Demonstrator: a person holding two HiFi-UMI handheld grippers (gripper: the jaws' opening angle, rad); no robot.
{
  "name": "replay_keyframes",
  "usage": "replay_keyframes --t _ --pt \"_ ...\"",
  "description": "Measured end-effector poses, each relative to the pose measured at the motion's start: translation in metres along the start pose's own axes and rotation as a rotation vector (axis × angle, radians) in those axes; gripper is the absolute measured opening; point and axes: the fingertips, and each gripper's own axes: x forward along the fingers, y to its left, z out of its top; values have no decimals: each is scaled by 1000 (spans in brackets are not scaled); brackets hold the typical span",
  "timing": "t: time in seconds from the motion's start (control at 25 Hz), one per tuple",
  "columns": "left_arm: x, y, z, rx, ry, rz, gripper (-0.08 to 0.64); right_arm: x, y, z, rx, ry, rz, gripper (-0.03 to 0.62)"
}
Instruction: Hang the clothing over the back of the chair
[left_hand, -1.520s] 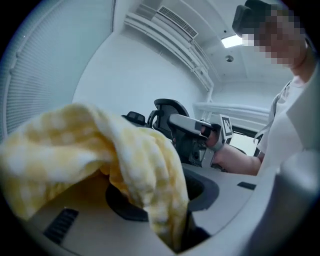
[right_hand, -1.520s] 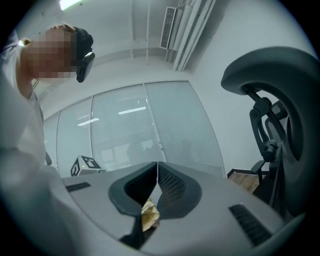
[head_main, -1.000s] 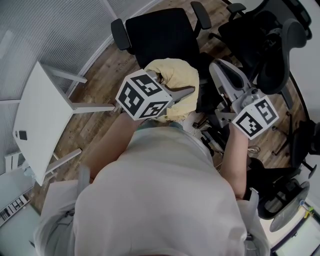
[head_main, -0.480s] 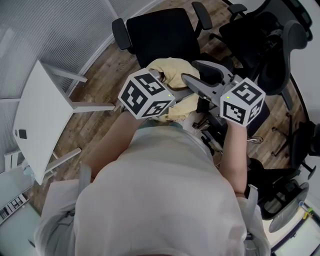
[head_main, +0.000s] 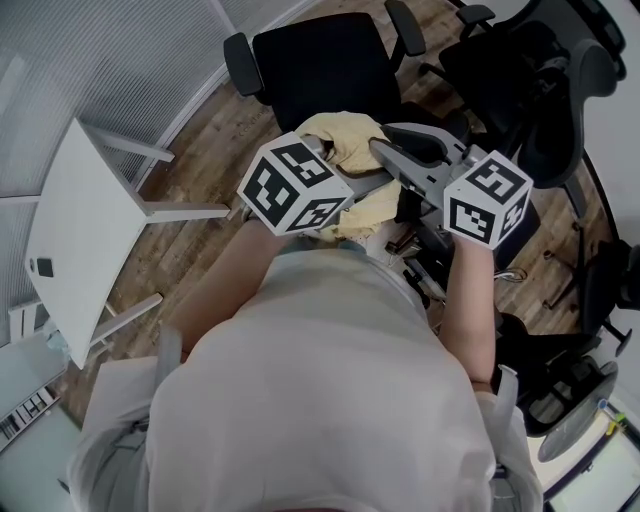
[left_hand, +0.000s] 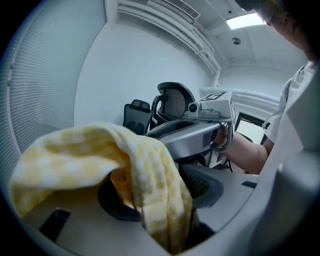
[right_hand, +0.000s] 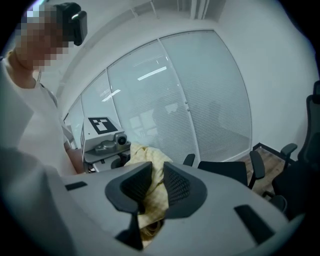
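A yellow checked piece of clothing (head_main: 345, 140) hangs bunched in the air in front of me, on the near side of a black office chair (head_main: 320, 65). My left gripper (head_main: 345, 185) is shut on it; in the left gripper view the clothing (left_hand: 145, 165) drapes over one pad and drops between the jaws. My right gripper (head_main: 382, 152) reaches in from the right. Its jaws have just been closing, and a fold of the clothing (right_hand: 150, 200) is pinched between the pads (right_hand: 182, 187). The chair (right_hand: 225, 170) shows low in the right gripper view, with its backrest out of sight.
A white table (head_main: 80, 230) stands at the left on the wooden floor. More dark office chairs (head_main: 540, 90) crowd the right side. Glass walls with blinds (right_hand: 200, 100) close off the room. My own torso fills the lower head view.
My right gripper has swung in from the right and lowered to the clothing, and its jaws now sit around a fold. The left gripper and its hold have stayed put.
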Motion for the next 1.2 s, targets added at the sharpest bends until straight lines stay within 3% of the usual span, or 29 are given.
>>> replay_keyframes --t 0.04,0.24,0.96,1.2 --pt "-1 0 1 -2 -5 -1 215 -2 -1 1 -6 -8 -12 69" --pt "-6 1 3 -10 -17 0 218 -4 -3 5 -34 -26 -46 47" --pt "-54 27 -2 -72 -64 92 256 -12 -29 -3 -68 34 -194 37" --pt "-73 44 -11 -143 -90 119 278 -7 -35 -11 -68 88 -239 37"
